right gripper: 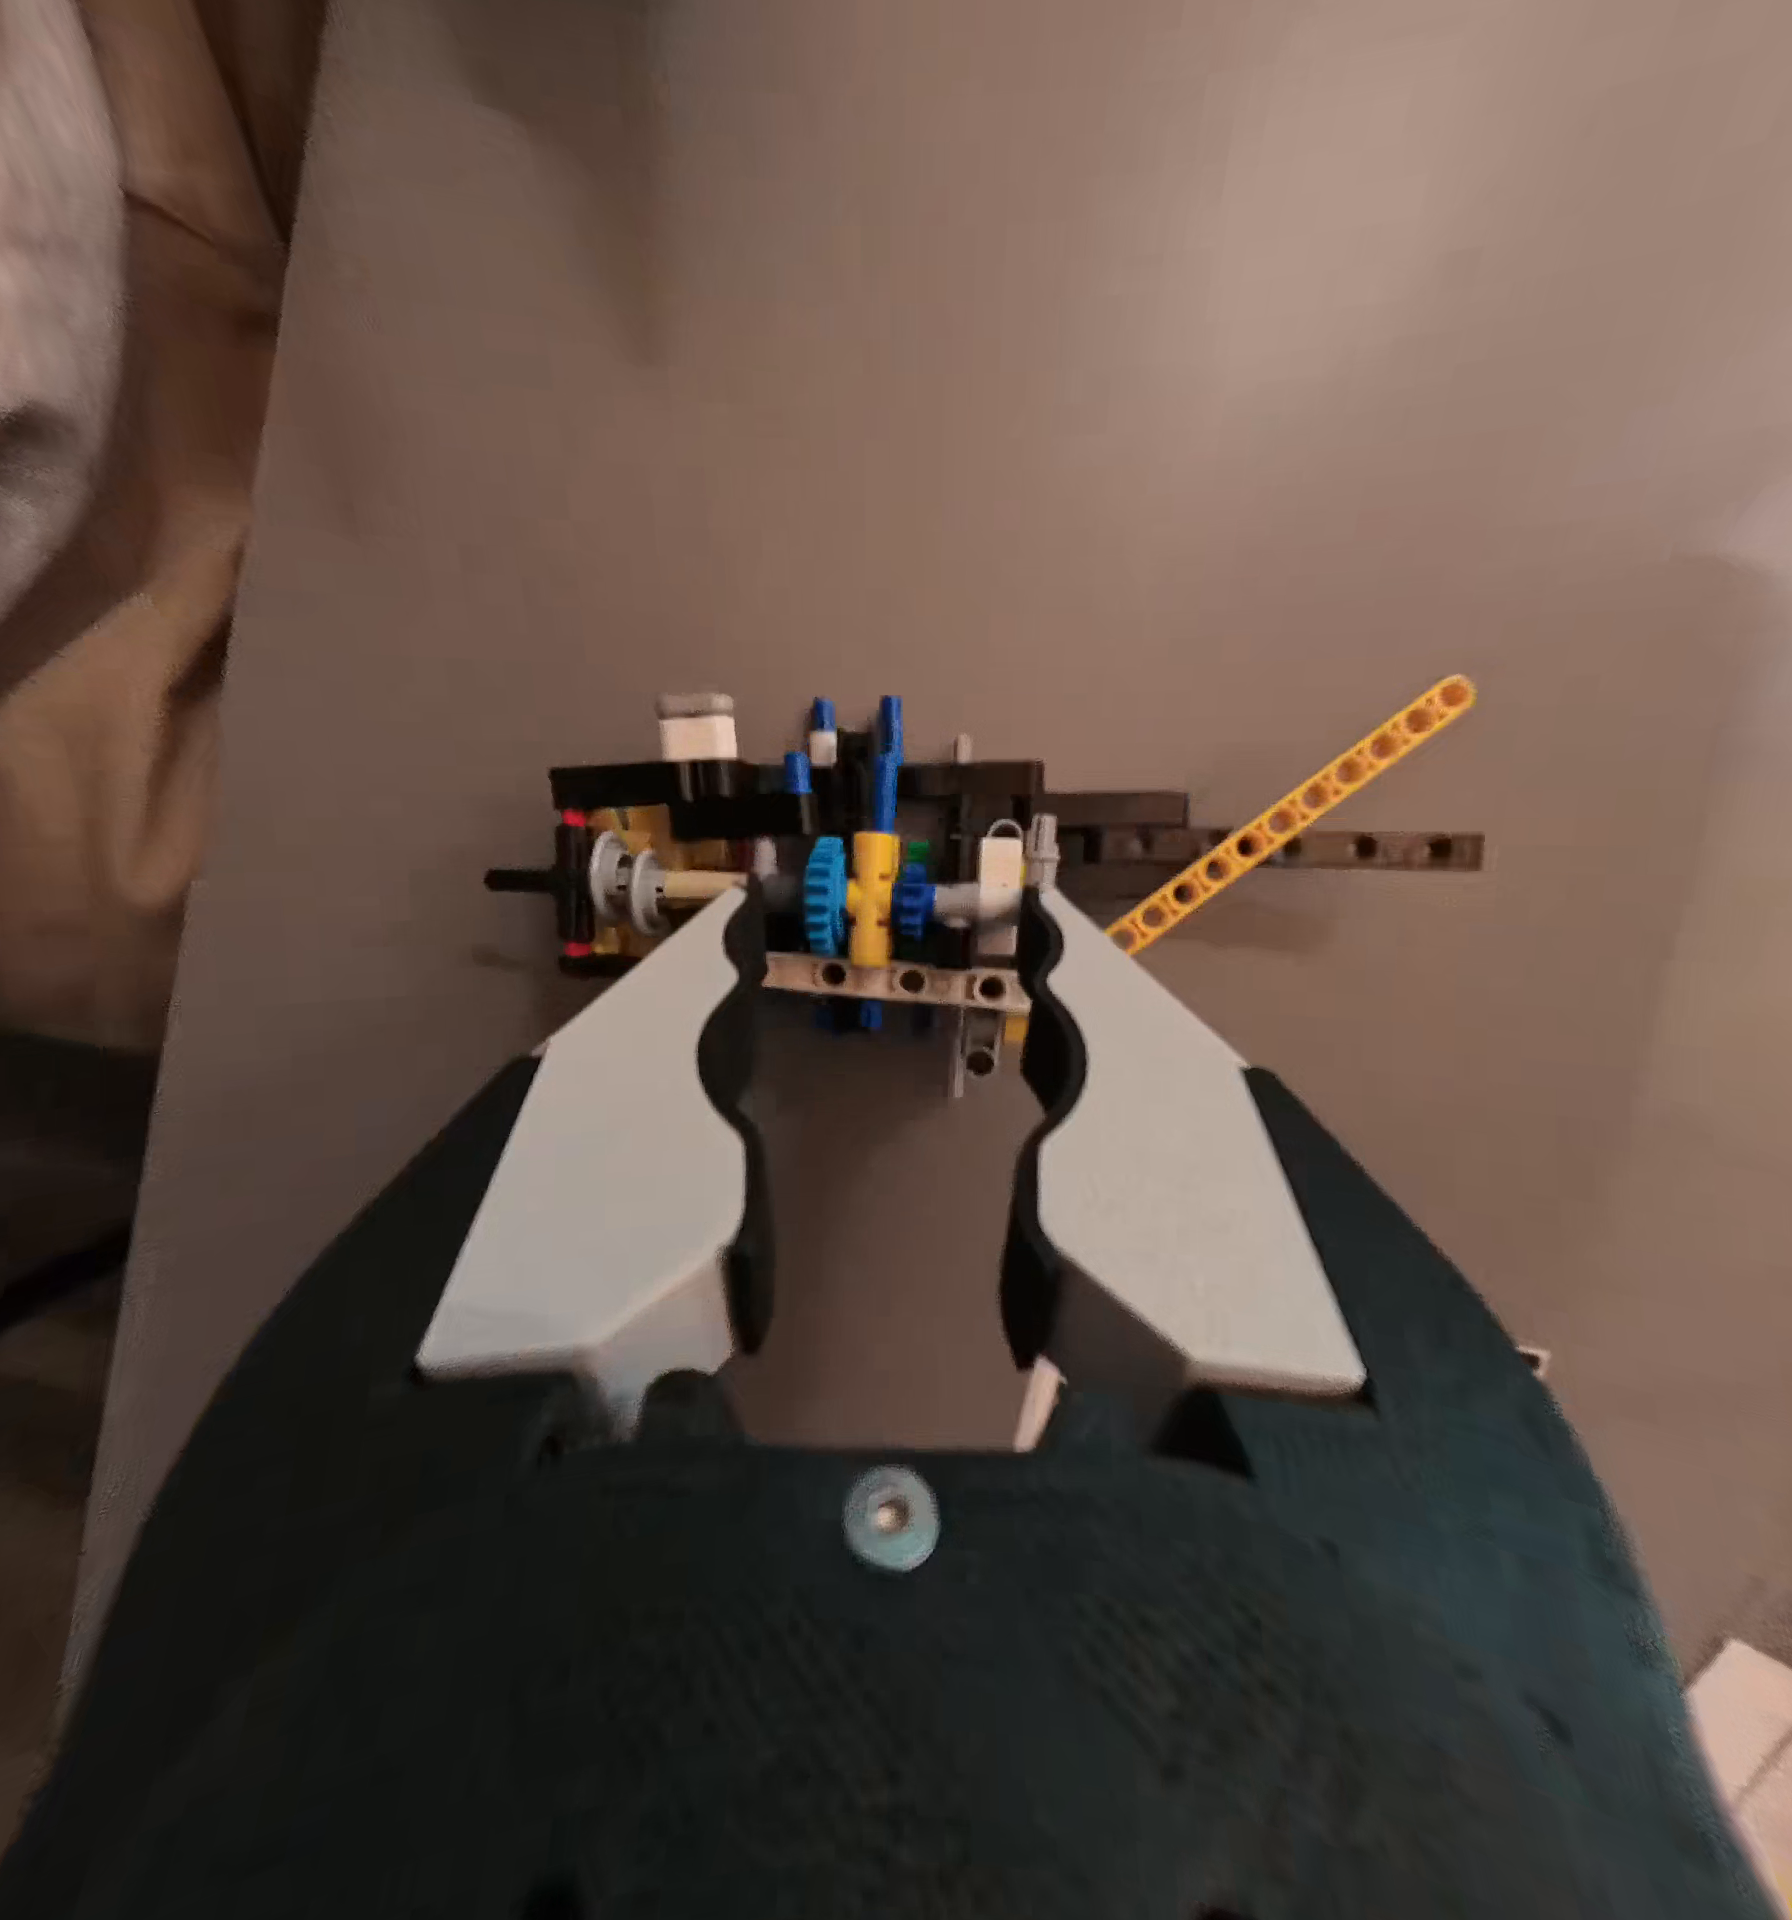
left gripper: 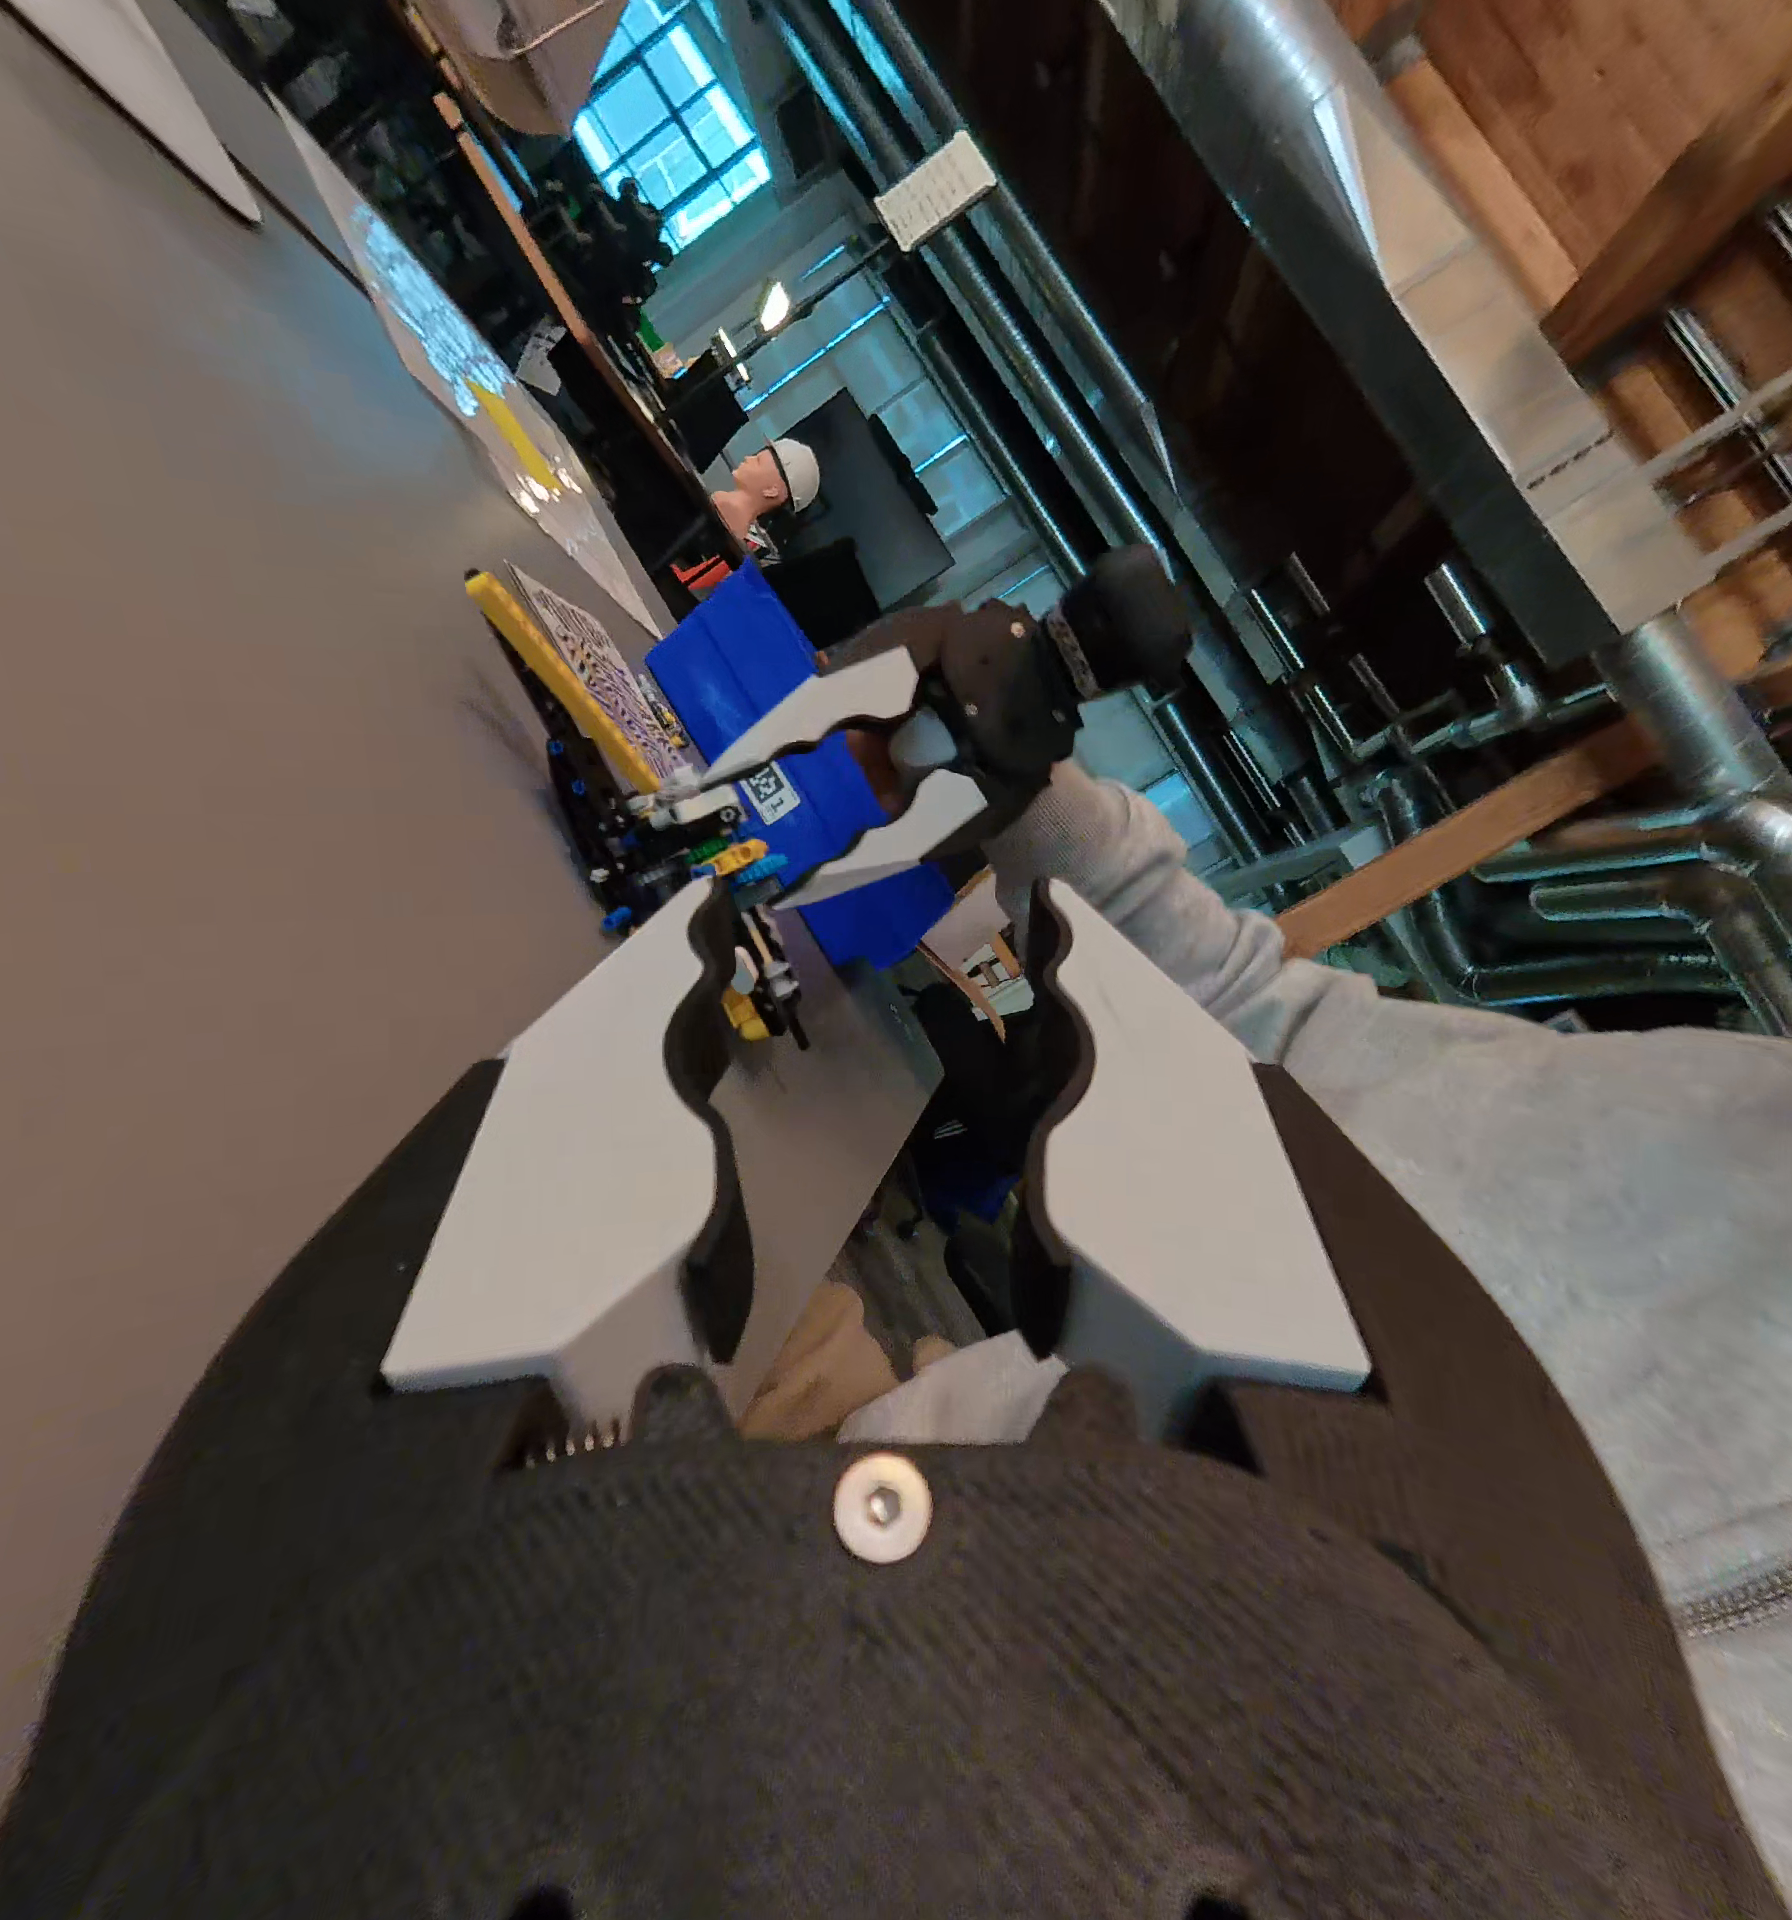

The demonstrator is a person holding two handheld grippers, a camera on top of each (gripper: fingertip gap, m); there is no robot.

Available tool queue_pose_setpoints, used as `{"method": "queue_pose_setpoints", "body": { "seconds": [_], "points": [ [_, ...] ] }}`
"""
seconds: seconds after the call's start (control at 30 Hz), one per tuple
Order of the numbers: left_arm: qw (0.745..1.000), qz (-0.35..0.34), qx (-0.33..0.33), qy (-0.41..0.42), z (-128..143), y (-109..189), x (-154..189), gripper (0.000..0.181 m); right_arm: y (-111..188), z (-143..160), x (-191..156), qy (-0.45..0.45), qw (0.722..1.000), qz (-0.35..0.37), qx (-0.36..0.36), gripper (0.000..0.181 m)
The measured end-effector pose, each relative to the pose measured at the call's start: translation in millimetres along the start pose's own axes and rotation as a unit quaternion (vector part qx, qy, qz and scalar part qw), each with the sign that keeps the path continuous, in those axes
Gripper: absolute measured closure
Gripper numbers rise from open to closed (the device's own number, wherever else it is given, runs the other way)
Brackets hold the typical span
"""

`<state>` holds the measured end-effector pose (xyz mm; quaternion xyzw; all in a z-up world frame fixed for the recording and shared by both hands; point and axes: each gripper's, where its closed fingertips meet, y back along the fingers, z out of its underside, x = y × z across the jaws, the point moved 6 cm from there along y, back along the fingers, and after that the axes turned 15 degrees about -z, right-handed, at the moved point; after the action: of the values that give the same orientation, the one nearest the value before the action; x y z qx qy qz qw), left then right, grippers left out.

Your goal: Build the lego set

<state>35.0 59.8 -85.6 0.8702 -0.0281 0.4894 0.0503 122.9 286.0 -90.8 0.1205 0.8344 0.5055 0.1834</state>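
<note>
The partly built lego model lies on the grey table, near the edge by the person's sleeve, with a long yellow beam angling out from its dark base. The right gripper has its jaws wide apart, one fingertip either side of the blue gears and yellow connector, gripping nothing visibly. The left gripper is tilted over the table's edge, jaws open and empty, with a blue bin beyond the model.

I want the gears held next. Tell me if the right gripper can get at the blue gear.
Probably yes. The right gripper is open and the blue gear sits between its fingertips with nothing in front of it.
</note>
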Motion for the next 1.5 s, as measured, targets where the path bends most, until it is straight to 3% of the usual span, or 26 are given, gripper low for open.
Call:
{"method": "queue_pose_setpoints", "body": {
  "seconds": [0.2, 0.3, 0.43, 0.53, 0.6, 0.7, 0.8, 0.9, 0.97, 1.2, 1.27, 1.5],
  "points": [
    [1.0, 0.02, -0.008, -0.008, -2, 9, 1, 0.129, 10, -1, -1, -0.06, 0.998, 0.03, 0.02, 0.127],
    [1.0, 0.021, -0.005, -0.019, -4, 12, 0, 0.129, 30, -3, -24, -0.121, 0.982, 0.085, 0.115, 0.123],
    [0.999, 0.012, -0.004, -0.044, -6, 13, -1, 0.129, 34, 10, -63, -0.269, 0.903, 0.222, 0.25, 0.117],
    [0.997, 0.002, -0.005, -0.076, -4, 10, 0, 0.13, 5, 10, -92, -0.287, 0.839, 0.328, 0.325, 0.104],
    [0.995, -0.013, -0.011, -0.102, -1, 7, 0, 0.13, -15, 7, -101, -0.287, 0.806, 0.393, 0.338, 0.095],
    [0.991, -0.031, -0.023, -0.131, 6, 3, -1, 0.13, -37, -3, -96, -0.335, 0.775, 0.383, 0.375, 0.099],
    [0.991, -0.033, -0.026, -0.131, 10, 1, -1, 0.131, -50, -5, -82, -0.358, 0.773, 0.369, 0.372, 0.097],
    [0.988, -0.037, -0.017, -0.146, 10, 1, -1, 0.14, -57, 4, -72, -0.364, 0.793, 0.364, 0.326, 0.106],
    [0.986, -0.043, -0.009, -0.161, 9, 1, -1, 0.143, -54, 8, -69, -0.354, 0.806, 0.353, 0.317, 0.115],
    [0.985, -0.047, -0.016, -0.163, 11, -1, -6, 0.143, -35, 41, -48, -0.311, 0.85, 0.295, 0.306, 0.118],
    [0.985, -0.048, -0.016, -0.163, 11, -1, -6, 0.143, -25, 53, -39, -0.294, 0.851, 0.308, 0.308, 0.128],
    [0.986, -0.049, -0.017, -0.158, 10, -1, -10, 0.143, -9, 75, -23, -0.306, 0.83, 0.326, 0.333, 0.118]
  ]
}}
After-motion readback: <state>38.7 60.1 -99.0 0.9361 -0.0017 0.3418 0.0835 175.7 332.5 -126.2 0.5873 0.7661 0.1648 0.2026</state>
